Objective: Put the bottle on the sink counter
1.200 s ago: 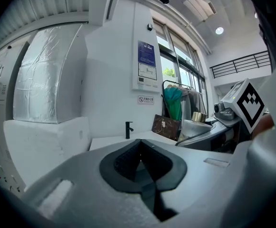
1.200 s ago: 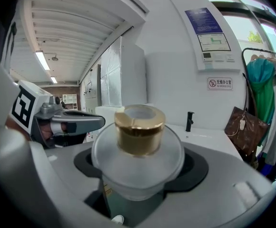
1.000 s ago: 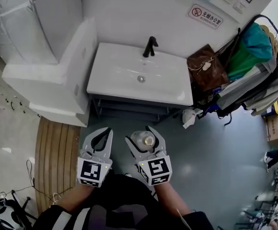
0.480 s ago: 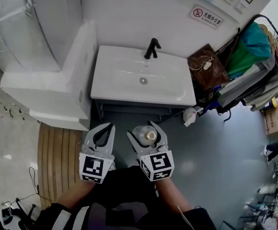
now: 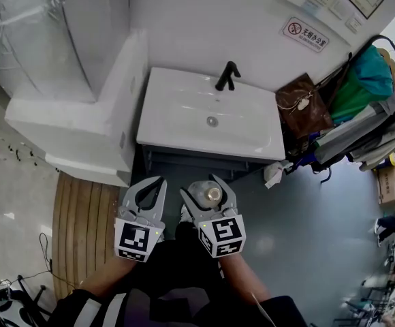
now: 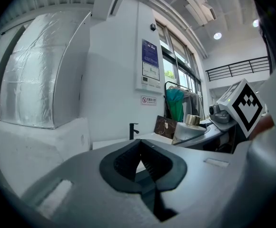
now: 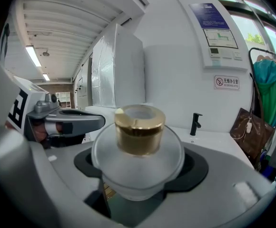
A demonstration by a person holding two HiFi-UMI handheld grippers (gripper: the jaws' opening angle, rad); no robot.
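Note:
A round frosted bottle (image 5: 206, 194) with a gold cap (image 7: 139, 129) stands upright between the jaws of my right gripper (image 5: 204, 189), which is shut on its body. It hangs over the grey floor, in front of the white sink counter (image 5: 184, 107) with its black faucet (image 5: 227, 75). The left gripper view shows the same bottle (image 6: 191, 120) off to the right. My left gripper (image 5: 148, 195) is beside the right one, its tips touching and nothing between them. In the right gripper view the faucet (image 7: 195, 124) and counter (image 7: 219, 144) lie ahead and to the right.
A white boxed-in block (image 5: 82, 128) stands left of the sink, with a wooden slat mat (image 5: 82, 230) below it. A brown bag (image 5: 305, 106) and a rack of clothes (image 5: 364, 107) crowd the sink's right side. A white crumpled bag (image 5: 274, 172) lies on the floor.
The sink has shifted right and slightly down in the head view. Both grippers keep their places, and the bottle stays in the right one.

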